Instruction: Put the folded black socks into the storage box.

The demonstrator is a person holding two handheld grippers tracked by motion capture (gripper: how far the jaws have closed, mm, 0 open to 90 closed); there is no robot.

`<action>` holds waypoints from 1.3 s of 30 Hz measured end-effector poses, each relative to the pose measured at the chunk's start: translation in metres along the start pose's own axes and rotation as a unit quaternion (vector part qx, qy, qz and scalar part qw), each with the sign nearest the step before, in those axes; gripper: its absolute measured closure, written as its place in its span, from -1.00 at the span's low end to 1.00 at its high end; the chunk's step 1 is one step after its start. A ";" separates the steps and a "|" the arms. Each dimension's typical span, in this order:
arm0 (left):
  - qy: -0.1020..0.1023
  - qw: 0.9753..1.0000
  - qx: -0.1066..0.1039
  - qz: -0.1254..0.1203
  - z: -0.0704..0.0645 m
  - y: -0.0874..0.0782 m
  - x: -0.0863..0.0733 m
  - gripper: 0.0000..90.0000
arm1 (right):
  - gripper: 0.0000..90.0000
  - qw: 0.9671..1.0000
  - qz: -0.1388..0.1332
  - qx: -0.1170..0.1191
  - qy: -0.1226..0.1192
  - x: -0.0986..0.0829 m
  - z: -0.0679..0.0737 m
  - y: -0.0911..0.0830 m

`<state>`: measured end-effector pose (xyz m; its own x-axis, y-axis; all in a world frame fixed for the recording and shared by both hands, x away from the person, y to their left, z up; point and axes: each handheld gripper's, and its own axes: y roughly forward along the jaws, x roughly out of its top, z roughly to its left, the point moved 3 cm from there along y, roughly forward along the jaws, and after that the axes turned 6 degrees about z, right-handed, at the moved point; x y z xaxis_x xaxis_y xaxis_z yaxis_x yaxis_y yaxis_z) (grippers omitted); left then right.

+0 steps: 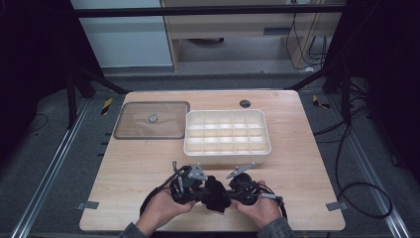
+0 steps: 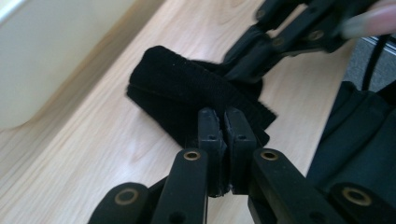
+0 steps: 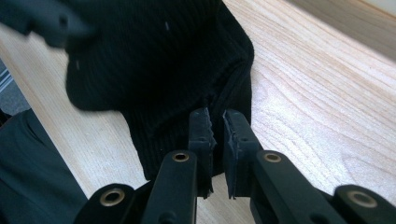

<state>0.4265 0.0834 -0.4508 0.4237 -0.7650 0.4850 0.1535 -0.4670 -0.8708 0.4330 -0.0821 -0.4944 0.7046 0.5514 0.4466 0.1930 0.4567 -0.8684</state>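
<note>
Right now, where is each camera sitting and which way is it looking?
High view: above the person's side, facing forward and down on the wooden table, divided white tray and clear lid; both hands show.
Left gripper view: rides the left gripper, looking along its jaws at the black knit cloth; the right gripper shows beyond.
Right gripper view: rides the right gripper, facing the same cloth; a dark sleeve shows at left.
Shared: all three see the cloth and table.

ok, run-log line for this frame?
left gripper: shut on black cloth | right gripper: shut on black cloth | cloth between both, near table edge | divided tray: empty
</note>
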 end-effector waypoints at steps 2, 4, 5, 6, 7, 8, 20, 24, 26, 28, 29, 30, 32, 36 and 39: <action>0.006 1.000 -0.004 0.001 -0.006 0.004 0.003 0.92 | 0.84 1.000 -0.002 0.002 0.001 -0.001 -0.001 0.000; 0.008 1.000 -0.007 0.002 -0.010 0.009 0.006 0.92 | 0.82 1.000 -0.008 0.006 0.005 -0.002 -0.002 0.001; 0.010 1.000 -0.006 0.005 -0.011 0.011 0.007 0.92 | 0.71 1.000 -0.014 0.009 0.004 -0.003 -0.004 0.001; 0.012 1.000 -0.004 0.008 -0.012 0.014 0.008 0.92 | 0.71 1.000 -0.014 0.009 0.004 -0.003 -0.004 0.001; 0.016 1.000 -0.002 0.013 -0.012 0.016 0.009 0.92 | 0.60 1.000 -0.016 0.009 0.003 -0.005 -0.005 0.000; 0.013 1.000 -0.002 0.012 -0.013 0.018 0.010 0.92 | 0.46 1.000 -0.018 0.007 0.002 -0.006 -0.005 -0.002; 0.014 1.000 -0.010 0.021 -0.017 0.038 0.023 0.91 | 0.27 0.997 -0.052 -0.055 0.011 -0.036 -0.031 -0.029; 0.005 1.000 -0.019 0.018 -0.016 0.045 0.026 0.91 | 0.31 0.995 -0.081 -0.057 0.005 -0.040 -0.034 -0.025; 0.008 1.000 -0.021 0.022 -0.016 0.046 0.026 0.91 | 0.31 0.992 -0.101 -0.076 -0.004 -0.041 -0.035 -0.024; 0.004 0.999 -0.025 0.022 -0.016 0.049 0.028 0.91 | 0.30 0.989 -0.124 -0.084 -0.007 -0.041 -0.036 -0.025; 0.006 0.999 -0.027 0.024 -0.016 0.050 0.028 0.91 | 0.30 0.987 -0.132 -0.089 -0.008 -0.041 -0.036 -0.026; 0.004 0.999 -0.028 0.024 -0.017 0.051 0.029 0.91 | 0.30 0.986 -0.138 -0.095 -0.011 -0.041 -0.036 -0.027; 0.007 0.999 -0.031 0.026 -0.018 0.054 0.030 0.91 | 0.30 0.984 -0.149 -0.097 -0.011 -0.041 -0.037 -0.028; 0.015 0.999 -0.028 0.035 -0.020 0.056 0.032 0.91 | 0.31 0.982 -0.158 -0.101 0.000 -0.045 -0.043 -0.031; 0.013 0.999 -0.028 0.035 -0.019 0.056 0.032 0.91 | 0.31 0.983 -0.154 -0.102 0.005 -0.049 -0.045 -0.031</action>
<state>0.4313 0.0240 -0.4829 0.4079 -0.8079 0.4254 0.0741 -0.4351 -0.8973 0.4232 -0.1546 -0.4986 0.5972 0.4016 0.6943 0.5310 0.4509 -0.7175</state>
